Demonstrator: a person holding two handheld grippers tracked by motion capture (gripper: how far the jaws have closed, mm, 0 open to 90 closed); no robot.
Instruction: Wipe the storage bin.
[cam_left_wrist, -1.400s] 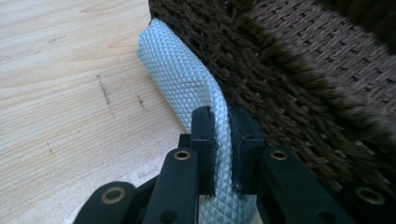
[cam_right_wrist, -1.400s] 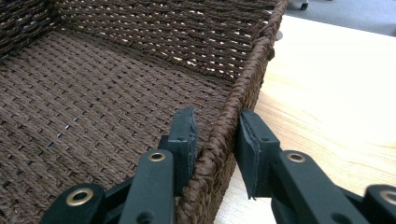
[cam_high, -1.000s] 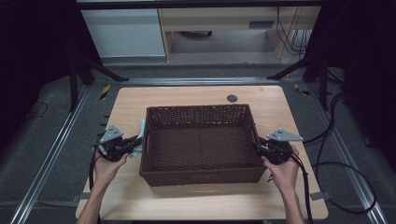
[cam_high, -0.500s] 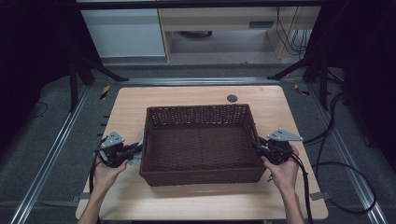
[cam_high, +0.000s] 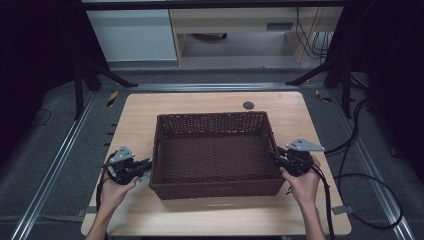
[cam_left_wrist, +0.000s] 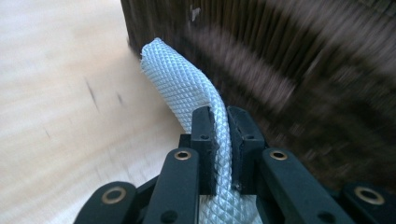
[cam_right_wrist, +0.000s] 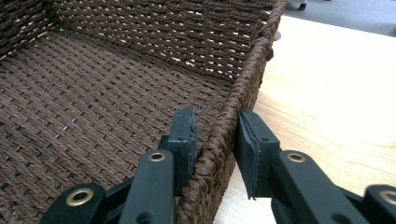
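A dark brown wicker basket (cam_high: 210, 122) stands in the middle of the wooden table (cam_high: 210, 217). My left gripper (cam_high: 144, 165) is low beside the basket's left wall (cam_left_wrist: 303, 70), at the front left corner. Its jaws are shut on a white braided strap (cam_left_wrist: 187, 88), whose free end curves up and away from the fingertips. My right gripper (cam_high: 275, 156) is at the basket's right side. In the right gripper view its jaws (cam_right_wrist: 215, 123) straddle the basket's rim (cam_right_wrist: 252, 60), one inside and one outside, closed on the woven edge. The basket has nothing inside.
A small black round grommet (cam_high: 248, 105) sits in the table behind the basket. Metal rails run along both sides of the table, and black cables (cam_high: 365, 180) lie on the floor at the right. Cabinets stand behind the far edge.
My left gripper has slid along the basket's left side toward the near edge of the table. The right gripper and the basket have stayed put.
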